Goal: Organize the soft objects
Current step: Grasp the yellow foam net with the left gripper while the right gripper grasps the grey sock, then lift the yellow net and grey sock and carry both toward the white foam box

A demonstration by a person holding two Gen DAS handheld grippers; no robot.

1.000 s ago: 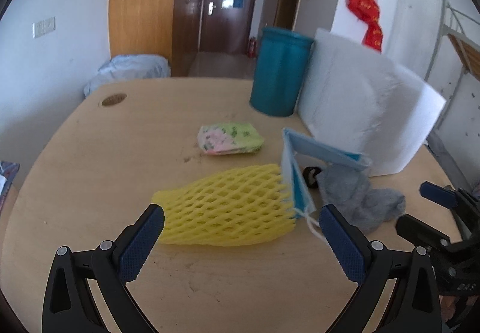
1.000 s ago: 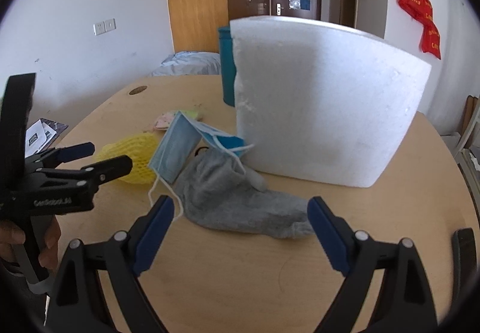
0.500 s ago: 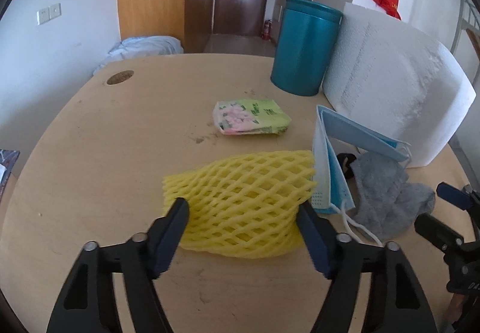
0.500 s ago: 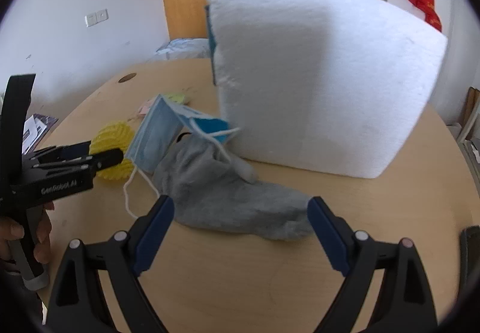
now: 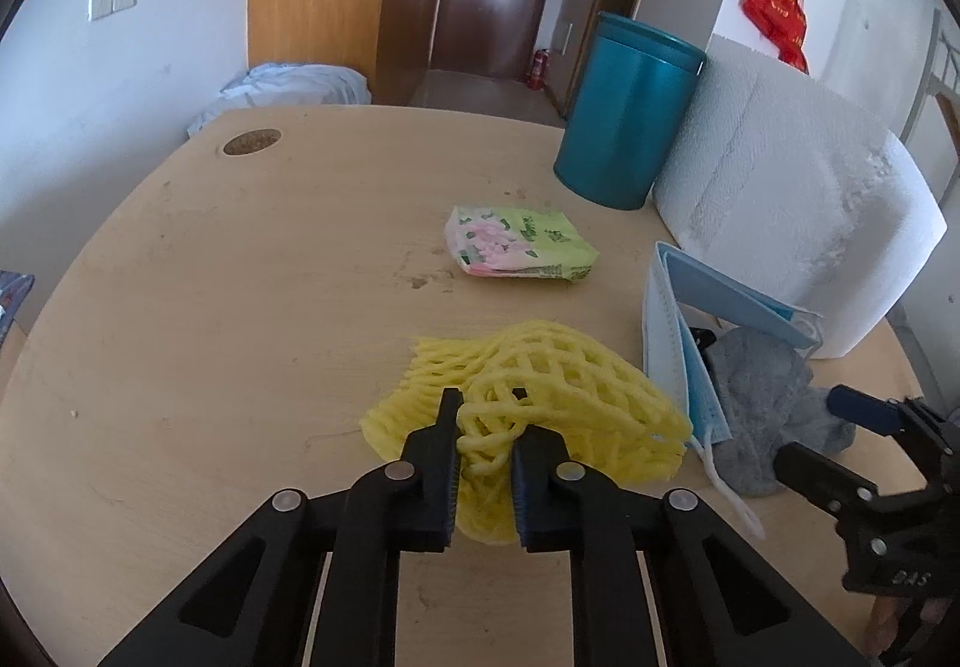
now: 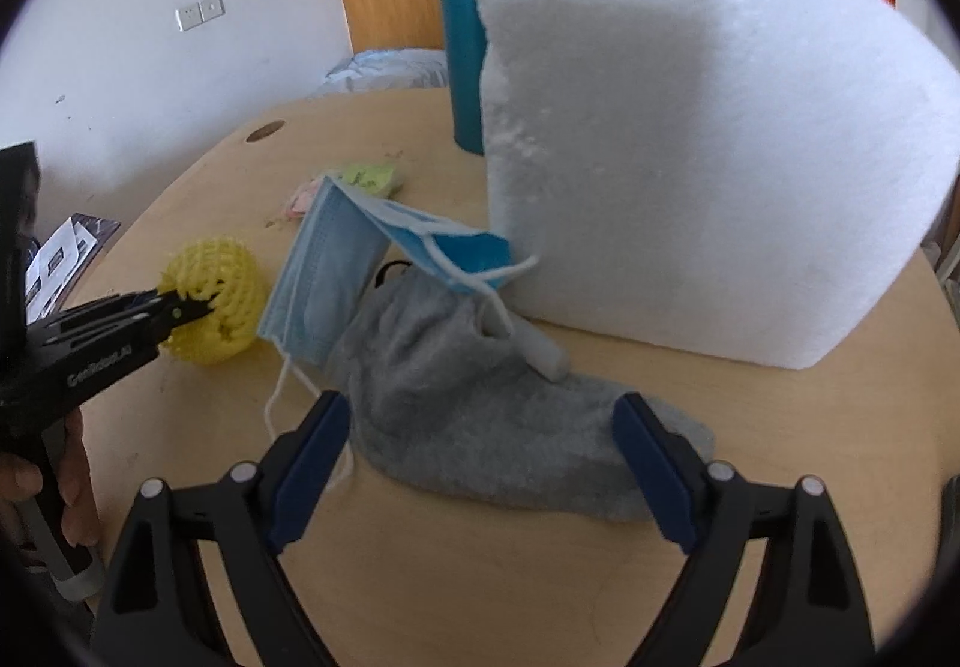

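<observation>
The yellow foam mesh fruit sleeve (image 5: 528, 397) is being pinched by the left gripper (image 5: 485, 445), jaws squeezed nearly together on it, at 6 o'clock on the round wooden table (image 5: 210, 307). Judging by that, a lift is being called for next.

The right gripper (image 6: 480, 457) is being held wide, closing slightly, nothing gripped, straddling the grey sock (image 6: 480, 415). At 3 o'clock the folded blue face mask (image 5: 678, 331) is leaning on the sleeve, so snagging is being risked.

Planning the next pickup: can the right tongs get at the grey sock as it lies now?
Probably yes. The right tongs stand open astride the grey sock, pads not pressing. Only the blue mask drapes its far end; the near part lies bare.
</observation>
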